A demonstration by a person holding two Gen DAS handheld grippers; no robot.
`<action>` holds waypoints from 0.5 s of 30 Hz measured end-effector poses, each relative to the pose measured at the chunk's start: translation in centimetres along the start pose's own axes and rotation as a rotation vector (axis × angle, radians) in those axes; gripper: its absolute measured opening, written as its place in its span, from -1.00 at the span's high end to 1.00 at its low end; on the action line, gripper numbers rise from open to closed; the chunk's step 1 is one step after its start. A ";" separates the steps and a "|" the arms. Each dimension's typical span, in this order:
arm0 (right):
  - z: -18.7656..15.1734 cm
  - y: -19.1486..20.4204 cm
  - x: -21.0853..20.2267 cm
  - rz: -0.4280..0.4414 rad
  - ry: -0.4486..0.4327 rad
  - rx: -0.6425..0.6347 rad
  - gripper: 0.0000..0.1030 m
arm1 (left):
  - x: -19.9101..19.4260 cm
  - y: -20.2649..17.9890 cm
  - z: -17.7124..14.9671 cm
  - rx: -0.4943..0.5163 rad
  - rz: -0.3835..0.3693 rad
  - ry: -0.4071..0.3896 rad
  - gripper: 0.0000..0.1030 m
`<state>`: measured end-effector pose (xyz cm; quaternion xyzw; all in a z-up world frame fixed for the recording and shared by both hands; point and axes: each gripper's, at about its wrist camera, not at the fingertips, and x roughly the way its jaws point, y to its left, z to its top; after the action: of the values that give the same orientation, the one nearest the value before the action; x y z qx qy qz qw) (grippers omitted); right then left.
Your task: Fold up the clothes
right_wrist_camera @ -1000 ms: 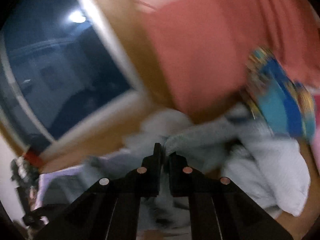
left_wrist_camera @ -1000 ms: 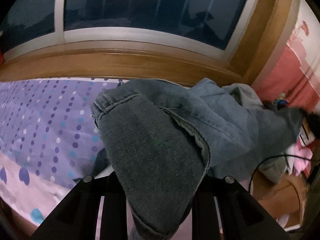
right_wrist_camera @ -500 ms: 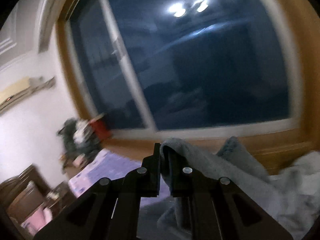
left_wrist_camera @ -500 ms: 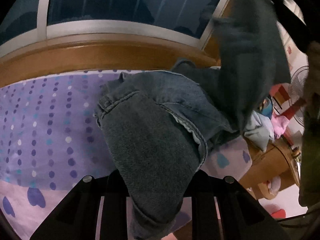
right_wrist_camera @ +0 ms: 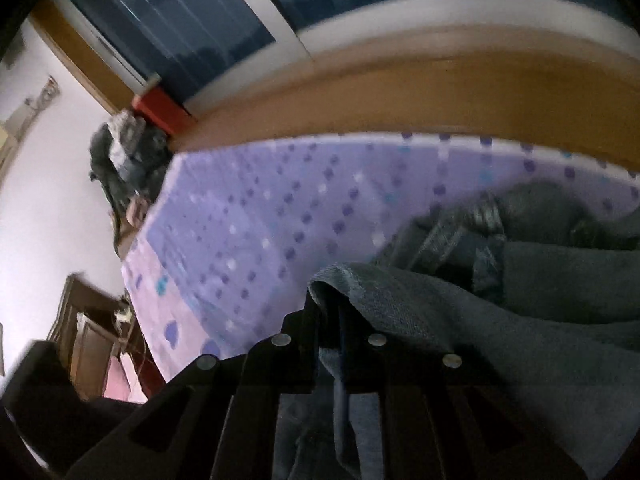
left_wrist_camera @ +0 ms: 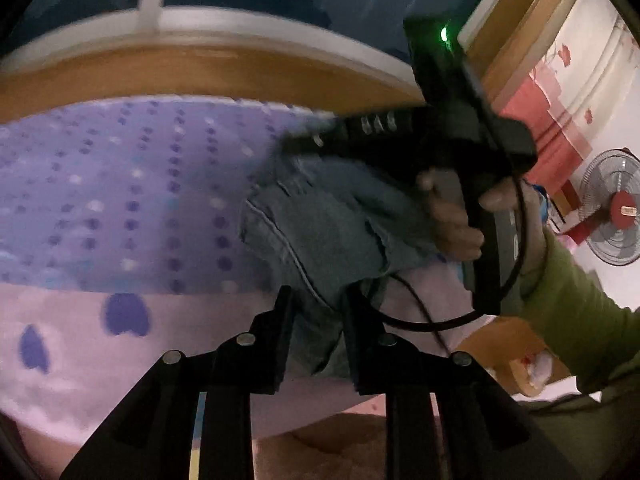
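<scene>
Tongs, two pairs, both at work on one pair of jeans over a bed; entries run from largest to smallest.

1. Bed (left_wrist_camera: 120, 200): purple dotted sheet, with a paler band of larger marks along the near edge. It carries the task's thing.

2. Jeans (left_wrist_camera: 332, 220): blue denim, bunched rather than flat. They lie on the sheet towards the near edge, with one end lifted into each pair of tongs.
   - Risk: the heap is creased and uneven, so a fold laid now would likely set crooked.
   - Risk: denim is heavy, and the part near the bed's edge could drag the rest off if a grip fails.

3. Right hand (left_wrist_camera: 452, 216), green sleeve (left_wrist_camera: 580, 312): wrapped round the handle of the right tongs, directly above the denim.

4. Cable (left_wrist_camera: 420, 320): a black loop hanging from the right handle, just beside the left fingers.
   - Risk: it could snag on the left tongs or trap under the cloth.

5. Left tongs (left_wrist_camera: 316, 304): a narrow gap, filled by a thick fold of denim. The fingers press on it from both sides and the grip looks firm.

6. Right tongs (right_wrist_camera: 332, 308): nearly closed on a thin hemmed edge of the jeans, which stands up between the fingers. The jaws are just starting to open.
   - Risk: if this edge is let go before it sits square on the layer below, the corner will flop and the fold will need redoing.
</scene>
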<state>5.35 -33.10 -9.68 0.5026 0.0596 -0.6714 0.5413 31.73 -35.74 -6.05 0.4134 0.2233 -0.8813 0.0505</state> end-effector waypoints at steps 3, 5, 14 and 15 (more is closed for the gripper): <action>-0.9 2.2 -4.2 0.057 -0.037 -0.061 0.49 | -2.3 -0.6 1.0 -0.023 -0.010 -0.056 0.45; -1.9 3.4 -8.3 0.092 -0.112 -0.106 -0.06 | -2.5 -1.3 2.1 -0.006 -0.021 -0.083 0.29; -9.4 -0.6 -21.8 -0.211 -0.341 -0.138 -0.45 | 2.7 -4.1 6.3 0.128 0.039 -0.071 0.19; -10.4 -1.7 -22.0 -0.278 -0.331 -0.114 -0.45 | 3.4 -4.2 6.7 0.136 0.053 -0.063 0.19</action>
<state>8.31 -11.24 0.70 0.3410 0.0766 -0.8086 0.4733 23.66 -34.56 -3.38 0.3938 0.1502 -0.9053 0.0524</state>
